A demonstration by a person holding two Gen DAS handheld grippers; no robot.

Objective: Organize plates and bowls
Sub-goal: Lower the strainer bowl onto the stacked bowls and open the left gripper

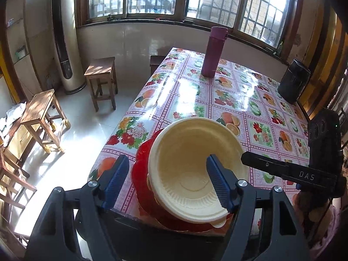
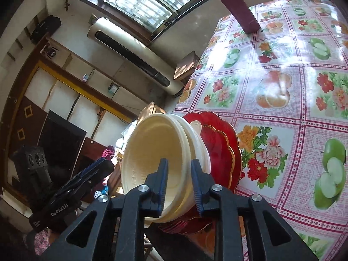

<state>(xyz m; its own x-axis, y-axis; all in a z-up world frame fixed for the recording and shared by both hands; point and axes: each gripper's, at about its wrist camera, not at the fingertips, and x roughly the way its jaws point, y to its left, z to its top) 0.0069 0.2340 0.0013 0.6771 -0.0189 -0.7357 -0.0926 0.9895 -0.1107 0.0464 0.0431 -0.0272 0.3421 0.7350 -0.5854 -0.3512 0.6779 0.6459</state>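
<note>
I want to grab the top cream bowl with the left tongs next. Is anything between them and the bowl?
Nothing visible is. The open left tongs already straddle the near side of the cream bowl, one finger inside it. The right tongs sit at its rim from the right, not in between. The bowl sits stacked on the red plates.

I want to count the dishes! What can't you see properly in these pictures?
- How many cream bowls are stacked: lower ones are hidden by the top bowl in the left wrist view, by the right gripper in the right.
- Middle of the red plates: covered by bowls.
- Purple bottle top: cut off by the right view's edge.
- Table near edge: behind the left gripper.
</note>
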